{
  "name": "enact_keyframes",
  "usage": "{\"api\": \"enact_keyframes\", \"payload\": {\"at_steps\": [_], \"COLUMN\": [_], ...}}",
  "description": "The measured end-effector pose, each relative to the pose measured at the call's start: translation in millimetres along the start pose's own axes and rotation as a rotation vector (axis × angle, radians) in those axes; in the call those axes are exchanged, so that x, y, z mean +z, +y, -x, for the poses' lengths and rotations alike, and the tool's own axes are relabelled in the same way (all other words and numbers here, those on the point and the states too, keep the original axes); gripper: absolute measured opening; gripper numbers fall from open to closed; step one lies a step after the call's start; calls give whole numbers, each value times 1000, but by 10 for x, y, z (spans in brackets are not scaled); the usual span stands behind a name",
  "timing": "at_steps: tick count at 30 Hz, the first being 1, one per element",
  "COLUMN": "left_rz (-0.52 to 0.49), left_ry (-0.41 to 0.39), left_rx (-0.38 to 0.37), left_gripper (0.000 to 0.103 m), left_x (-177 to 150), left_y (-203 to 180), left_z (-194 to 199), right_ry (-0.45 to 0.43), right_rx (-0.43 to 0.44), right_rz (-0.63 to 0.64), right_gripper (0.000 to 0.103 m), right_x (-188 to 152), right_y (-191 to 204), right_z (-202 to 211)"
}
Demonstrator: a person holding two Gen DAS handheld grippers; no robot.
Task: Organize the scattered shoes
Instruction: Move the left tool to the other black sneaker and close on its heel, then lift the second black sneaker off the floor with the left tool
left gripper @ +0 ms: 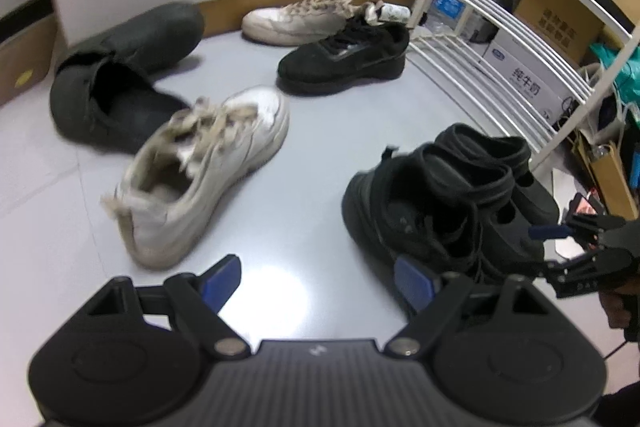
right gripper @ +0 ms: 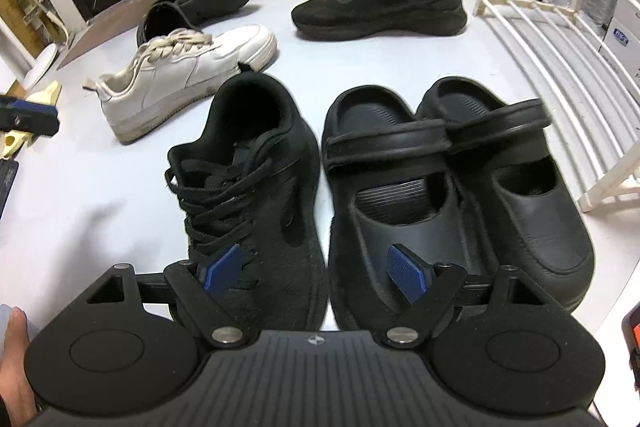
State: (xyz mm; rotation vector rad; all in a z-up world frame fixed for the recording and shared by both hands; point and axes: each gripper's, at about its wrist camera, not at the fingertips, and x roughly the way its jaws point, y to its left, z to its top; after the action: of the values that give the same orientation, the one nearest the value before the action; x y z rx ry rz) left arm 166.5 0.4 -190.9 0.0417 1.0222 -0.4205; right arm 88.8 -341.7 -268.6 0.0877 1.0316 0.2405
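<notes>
Only the right wrist view shows both black rubber strap clogs at frame centre-right; the left wrist view hides them behind the black lace-up sneaker. Left gripper and right gripper gape wide, empty.

A storage corner of an office or home. Worn shoes lie on pale floor tiles beside a white slatted shoe rack. Printed cardboard boxes are stacked behind.

Black laced sneaker, black strapped clogs, white sneaker with beige laces, dark grey-green shoe, white wire rack, pale grey floor.
</notes>
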Motion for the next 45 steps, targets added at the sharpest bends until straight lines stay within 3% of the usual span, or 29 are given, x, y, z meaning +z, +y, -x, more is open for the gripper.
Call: {"api": "enact_keyframes", "payload": {"at_steps": [8,13,22,25,29,38,45], "left_rz": [-25,-77,-85,-68,-38,108,184], "left_ry": [-103,-118,-136,-124,-99,-107,-44], "left_rx": [-22,-32,-13,-7,5,-16,-5], "left_gripper": [85,72,69,67,52,50,48], "left_x": [788,1356,1926,2045,2228,2709,2928], "left_y": [-391,-640,-890,-959,-1026,-1033,-974], "left_z": [-244,-544,-838,-952,-1141,-1761,-2108], "right_ry": [-36,-52,-100,-127,-155,-167,-135], "right_rx": [-19,-26,-34,-35,-52,-103,-140], "right_rz": [-61,-96,-158,-207,-247,-253,-246], "right_gripper": [84,84,84,84,84,84,84], "right_x": [-52,-84,-71,-44,-7,-29,-146], "right_y": [-245,-374,-592,-712,-856,-1047,-1205], "right_z": [134,196,328,402,456,523,572]}}
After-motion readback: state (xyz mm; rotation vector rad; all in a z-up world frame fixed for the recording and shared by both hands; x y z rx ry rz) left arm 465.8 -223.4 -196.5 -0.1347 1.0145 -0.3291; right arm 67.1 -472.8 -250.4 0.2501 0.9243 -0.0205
